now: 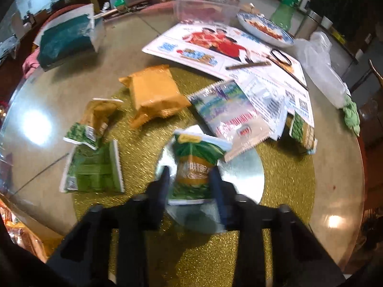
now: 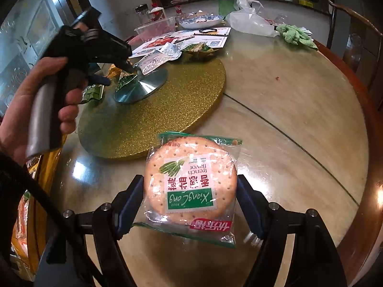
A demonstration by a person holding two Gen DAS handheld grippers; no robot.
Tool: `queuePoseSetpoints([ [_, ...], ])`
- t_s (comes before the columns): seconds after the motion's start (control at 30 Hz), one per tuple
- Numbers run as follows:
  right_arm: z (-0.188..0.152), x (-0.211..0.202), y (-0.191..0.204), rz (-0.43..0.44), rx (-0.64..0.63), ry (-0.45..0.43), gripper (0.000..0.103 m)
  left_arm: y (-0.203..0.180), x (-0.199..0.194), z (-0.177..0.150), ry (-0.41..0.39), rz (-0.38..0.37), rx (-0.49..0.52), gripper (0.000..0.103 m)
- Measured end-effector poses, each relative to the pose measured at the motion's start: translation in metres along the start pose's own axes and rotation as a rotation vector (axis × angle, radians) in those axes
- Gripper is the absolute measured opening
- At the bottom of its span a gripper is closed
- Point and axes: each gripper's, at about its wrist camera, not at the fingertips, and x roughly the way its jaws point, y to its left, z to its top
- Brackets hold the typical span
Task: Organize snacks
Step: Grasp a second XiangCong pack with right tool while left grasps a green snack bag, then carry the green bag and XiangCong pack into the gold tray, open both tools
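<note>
A green and yellow snack packet (image 1: 195, 167) stood low in the middle of the left wrist frame, on a silver disc (image 1: 249, 167), with the left gripper (image 1: 190, 181) narrowed around it and its fingers apparently pressing the sides. At bottom centre of the right wrist view, the right gripper (image 2: 190, 203) held a bagged round cracker (image 2: 191, 181) above the table (image 2: 287, 110). The step looked like gathering. Next, each packet probably needed carrying to a shared spot, perhaps the clear tub (image 1: 205, 9) at top centre.
</note>
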Motion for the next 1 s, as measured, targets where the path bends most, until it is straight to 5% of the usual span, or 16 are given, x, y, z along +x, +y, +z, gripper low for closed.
queuePoseSetpoints([
  [0.1,-0.002,0.000,0.002,-0.008,-0.008,-0.002,0.076,-0.002,-0.007,-0.007,-0.041,0.025,0.042,0.015],
  [0.37,-0.009,-0.004,0.007,0.004,-0.021,-0.008,0.075,0.000,-0.049,-0.081,-0.010,-0.049,0.156,0.012],
  [0.6,-0.022,-0.011,0.022,0.031,-0.062,0.000,0.075,0.045,-0.113,-0.185,-0.019,-0.183,0.129,0.012],
  [0.73,-0.029,-0.013,0.032,0.065,-0.095,0.001,0.075,0.061,-0.132,-0.228,-0.026,-0.192,0.121,0.012],
  [1.0,-0.039,-0.029,0.048,0.215,-0.074,-0.008,0.075,0.092,-0.172,-0.259,-0.062,-0.252,0.081,0.012],
])
